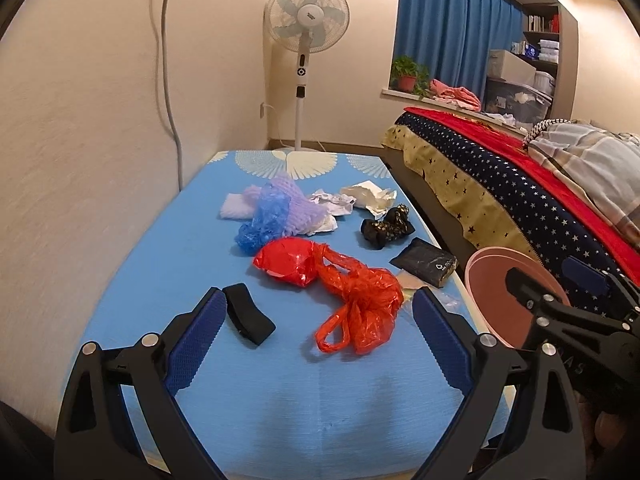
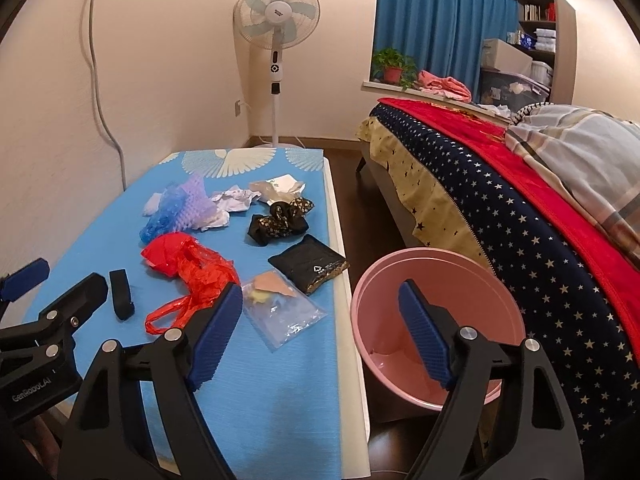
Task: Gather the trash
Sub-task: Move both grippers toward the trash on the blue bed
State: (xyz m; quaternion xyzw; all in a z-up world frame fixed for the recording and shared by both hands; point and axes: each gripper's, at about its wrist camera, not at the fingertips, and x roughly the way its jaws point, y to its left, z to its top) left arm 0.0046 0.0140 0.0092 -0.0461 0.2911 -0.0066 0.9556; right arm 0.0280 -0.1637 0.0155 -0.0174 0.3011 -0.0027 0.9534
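Trash lies on a blue-covered table (image 1: 280, 400): a red plastic bag (image 1: 340, 284) (image 2: 192, 268), a blue and purple wrap pile (image 1: 268, 212) (image 2: 176, 208), crumpled white paper (image 1: 368, 196), a black gold-dotted wrapper (image 1: 386, 222) (image 2: 280, 220), a black packet (image 1: 424, 266) (image 2: 308, 264), a clear bag (image 2: 280, 312) and a black strap (image 1: 248, 318) (image 2: 120, 294). A pink bin (image 2: 440, 328) (image 1: 504, 292) stands on the floor right of the table. My left gripper (image 1: 316, 336) is open and empty above the table's near part. My right gripper (image 2: 320, 332) is open and empty over the table's right edge.
A bed (image 2: 520, 208) with starred and red covers runs along the right. A standing fan (image 1: 306, 40) is behind the table. The wall (image 1: 80, 140) borders the table's left side. A windowsill holds a plant (image 2: 392, 66) and blue curtains.
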